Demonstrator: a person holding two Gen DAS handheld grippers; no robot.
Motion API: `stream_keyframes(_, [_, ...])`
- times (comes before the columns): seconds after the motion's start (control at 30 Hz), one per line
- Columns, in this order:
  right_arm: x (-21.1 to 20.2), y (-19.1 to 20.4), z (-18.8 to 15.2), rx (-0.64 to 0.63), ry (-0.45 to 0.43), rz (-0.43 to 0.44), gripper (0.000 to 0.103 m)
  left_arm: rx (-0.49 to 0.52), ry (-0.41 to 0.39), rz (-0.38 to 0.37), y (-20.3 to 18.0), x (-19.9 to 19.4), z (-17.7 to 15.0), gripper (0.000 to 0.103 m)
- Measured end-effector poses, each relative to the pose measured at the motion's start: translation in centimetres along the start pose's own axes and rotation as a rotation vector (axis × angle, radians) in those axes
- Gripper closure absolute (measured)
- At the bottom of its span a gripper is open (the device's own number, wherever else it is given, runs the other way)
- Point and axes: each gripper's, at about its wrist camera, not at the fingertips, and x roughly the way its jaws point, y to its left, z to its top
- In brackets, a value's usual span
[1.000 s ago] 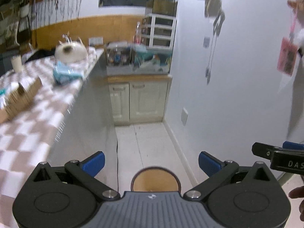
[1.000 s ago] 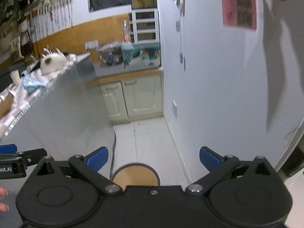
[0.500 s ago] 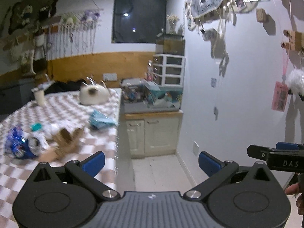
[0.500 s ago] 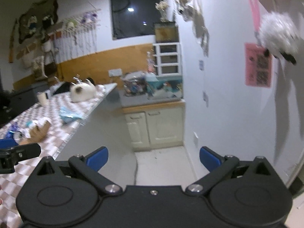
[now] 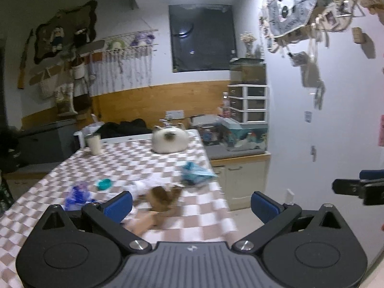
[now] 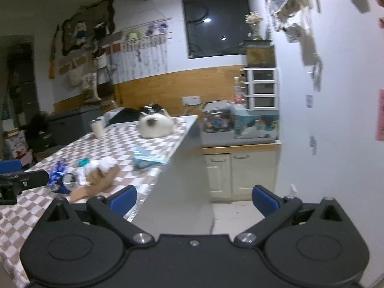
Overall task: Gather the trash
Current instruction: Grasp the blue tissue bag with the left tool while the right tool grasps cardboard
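1. Hovering apart, the left gripper (image 5: 191, 202) and right gripper (image 6: 194, 198) both gape wide, holding nothing.
2. Trash lies on the checkered table (image 5: 148, 162): brown paper (image 5: 164, 198), blue can (image 6: 60, 176), blue wrapper (image 5: 195, 172).

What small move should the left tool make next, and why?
Probably ease the left tool forward and down toward the crumpled brown paper bag on the checkered tablecloth. Its jaws stand wide open and hold nothing, and that bag is the nearest piece of trash, lying just ahead of the left finger. The right tool is also open, but it points past the table edge.
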Motion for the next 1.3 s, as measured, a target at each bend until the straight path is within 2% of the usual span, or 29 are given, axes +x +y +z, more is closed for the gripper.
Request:
stream_keyframes(0.17, [2.2, 3.1, 0.5, 0.003, 0.023, 0.059, 0.000, -0.027, 0.022, 0.029, 5.6, 1.1, -0.4, 0.000])
stream_keyframes(0.33, [5.3, 6.2, 0.7, 0.014, 0.066, 0.100, 0.000, -0.037, 0.080, 0.107, 11.3, 3.2, -0.9, 0.000])
stream_keyframes(0.53, [8.6, 9.7, 0.3, -0.003, 0.104, 0.107, 0.000, -0.137, 0.154, 0.158, 18.9, 6.7, -1.7, 0.000])
stream_keyframes(0.7, [11.9, 11.3, 0.5, 0.038, 0.160, 0.122, 0.000, -0.192, 0.220, 0.193, 23.6, 10.4, -2.3, 0.000])
stream_keyframes(1.0, [18.1, 13.6, 0.9, 0.195, 0.270, 0.161, 0.000, -0.311, 0.312, 0.162, 28.2, 17.9, -3.1, 0.000])
stream_keyframes(1.17, [21.1, 15.0, 1.0, 0.289, 0.303, 0.176, 0.000, -0.382, 0.334, 0.144, 29.4, 21.9, -3.9, 0.000])
stream_keyframes(1.3, [22.8, 17.2, 1.0, 0.242, 0.311, 0.156, 0.000, -0.381, 0.344, 0.121, 29.4, 23.8, -4.9, 0.000])
